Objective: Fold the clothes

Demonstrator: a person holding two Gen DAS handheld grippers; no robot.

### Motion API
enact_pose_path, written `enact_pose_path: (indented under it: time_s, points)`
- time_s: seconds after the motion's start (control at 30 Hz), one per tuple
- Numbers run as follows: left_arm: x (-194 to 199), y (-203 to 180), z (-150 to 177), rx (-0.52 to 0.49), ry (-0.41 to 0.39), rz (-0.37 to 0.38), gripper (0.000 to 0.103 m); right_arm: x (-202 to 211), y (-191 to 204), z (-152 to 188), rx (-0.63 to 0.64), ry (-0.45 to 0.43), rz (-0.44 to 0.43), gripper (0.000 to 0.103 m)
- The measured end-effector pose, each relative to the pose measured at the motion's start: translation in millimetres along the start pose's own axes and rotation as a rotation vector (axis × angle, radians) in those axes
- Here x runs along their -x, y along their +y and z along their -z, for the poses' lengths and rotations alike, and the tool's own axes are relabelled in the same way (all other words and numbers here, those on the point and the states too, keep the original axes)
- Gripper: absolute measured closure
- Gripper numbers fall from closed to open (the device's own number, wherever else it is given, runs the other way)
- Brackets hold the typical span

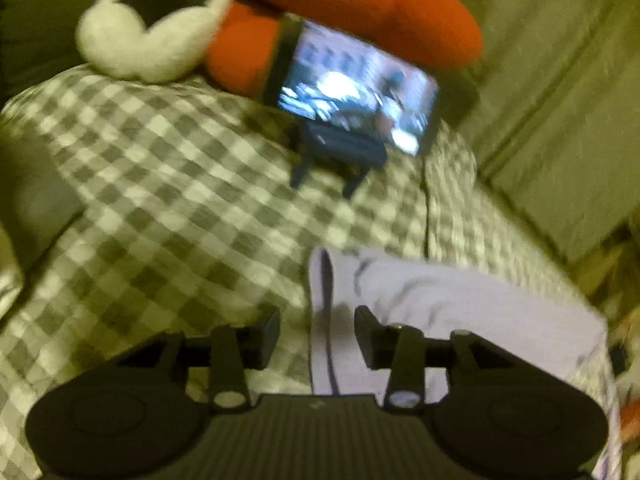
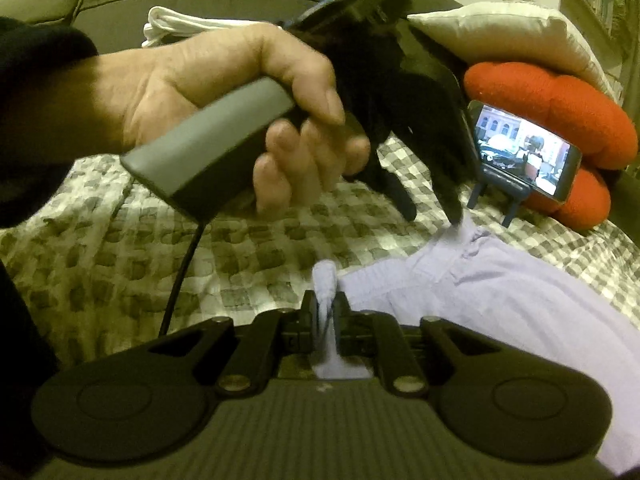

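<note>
The garment [image 2: 500, 308], pale lilac, lay on a checked cover [image 2: 120, 240] spread over a bed or sofa; which of the two could not be told.

The right hand-held gripper [image 2: 325, 312] was closed on a bunched fold at the garment's left edge, the cloth pinched between its two pads and rising in a small tuft above them. The rest of the garment spread away to the right across the cover, with a gathered band along its upper edge.

The left hand-held gripper [image 1: 317, 320] stood with its jaws apart. In the left wrist view the garment's edge and a dark seam ran through the gap between the fingers, and the pads did not press on it. That view was blurred. In the right wrist view the same gripper [image 2: 434, 210] was held by a hand [image 2: 224, 92] in a dark sleeve, with one fingertip at the garment's far upper edge; whether it touched the cloth could not be told. A cable [image 2: 180, 276] hung from its grey handle.

Beyond the garment, a phone [image 2: 524, 152] with a lit screen stood on a small stand on the cover, leaning against a red cushion [image 2: 560, 100]. A pale pillow [image 2: 500, 28] lay on the cushion.
</note>
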State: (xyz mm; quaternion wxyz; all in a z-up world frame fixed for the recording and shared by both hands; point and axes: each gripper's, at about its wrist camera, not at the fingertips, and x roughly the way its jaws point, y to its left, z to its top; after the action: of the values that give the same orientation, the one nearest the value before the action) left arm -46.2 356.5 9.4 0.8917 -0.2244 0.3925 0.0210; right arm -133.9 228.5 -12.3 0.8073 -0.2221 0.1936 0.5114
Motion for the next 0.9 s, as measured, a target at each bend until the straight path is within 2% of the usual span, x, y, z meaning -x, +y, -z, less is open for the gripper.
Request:
enact_pose_path:
  time_s: [0.1,0.13,0.17,0.3,0.43,0.6,0.83,0.9]
  points:
    - [-7.0,-6.2,1.8,-0.045,0.006,-0.014,0.063,0.5,0.8,2.5,-0.003,0.003,0.003,0.090]
    - [-9.3,-8.1,2.4,-0.060,0.004,-0.021,0.066,0.0,1.6,3.0,0.001,0.006,0.005,0.090]
    - [-11.4,-9.6,2.7,-0.080,0.001,-0.032,0.086,-0.5,2.8,3.3,0.007,0.008,0.008,0.090]
    - [-10.8,-12.2,1.9,-0.145,-0.023,-0.038,0.097,-0.1,10.9,3.1,0.049,0.004,0.038,0.089]
    - [-11.0,-8.0,-2.5,-0.133,-0.050,-0.043,0.098,2.0,22.1,3.8,0.116,-0.008,0.091,0.083]
    - [-8.1,-3.0,-5.7,-0.116,-0.075,-0.044,0.099,-2.5,34.6,6.8,0.200,-0.005,0.159,0.082]
    - [-11.6,1.3,-7.7,-0.114,-0.068,-0.042,0.099,-10.3,49.8,11.0,0.324,-0.004,0.229,0.077]
    - [-13.2,1.1,-8.1,-0.122,-0.066,-0.044,0.098,-11.1,52.4,9.6,0.352,-0.009,0.252,0.066]
